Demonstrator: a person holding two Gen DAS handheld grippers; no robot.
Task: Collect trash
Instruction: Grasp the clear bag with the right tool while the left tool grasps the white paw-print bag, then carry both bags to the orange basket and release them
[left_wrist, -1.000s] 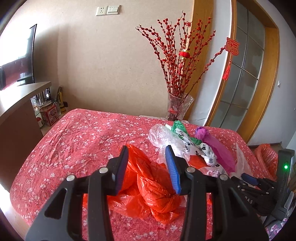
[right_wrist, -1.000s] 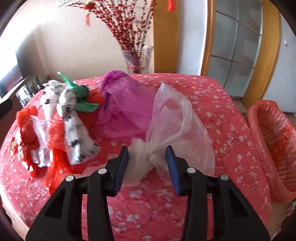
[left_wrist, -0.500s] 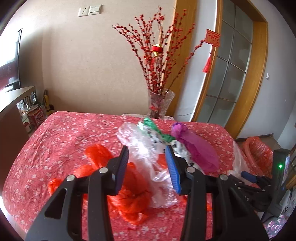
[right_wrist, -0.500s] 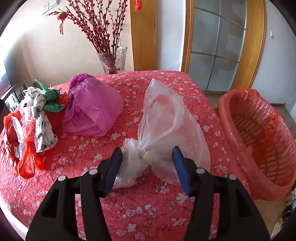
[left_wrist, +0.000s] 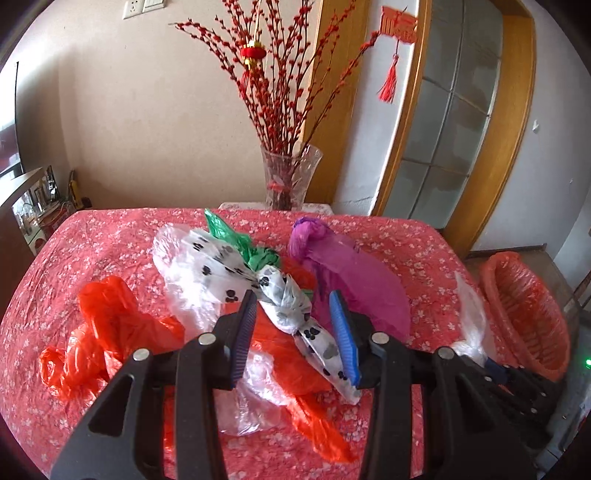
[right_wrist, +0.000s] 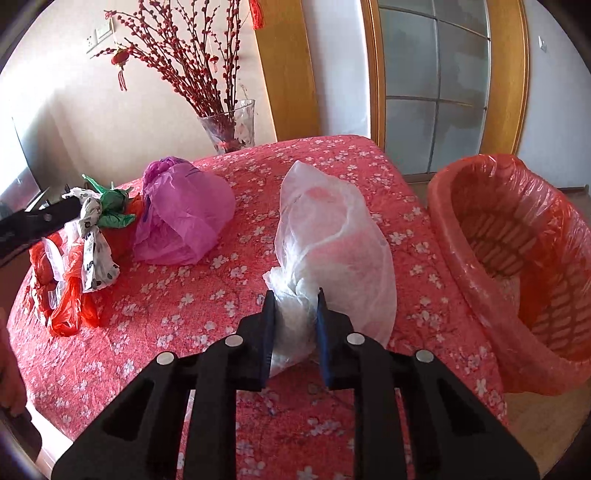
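On the red floral tablecloth lie tied plastic bags: a red one, a white paw-print one, a green one and a purple one. My left gripper hangs open over the paw-print bag, whose knotted middle shows between the fingers. To the right lies a clear plastic bag. My right gripper is closing on this bag's twisted neck, and the pads press on it. The bag's body rests on the cloth.
A red-lined basket stands just off the table's right edge, also seen as the basket in the left wrist view. A glass vase of red branches stands behind the table. A hand shows at the left edge.
My left gripper swept right from over the red bag to over the paw-print bag. My right gripper's jaws widened around the clear bag's neck, then closed on it.
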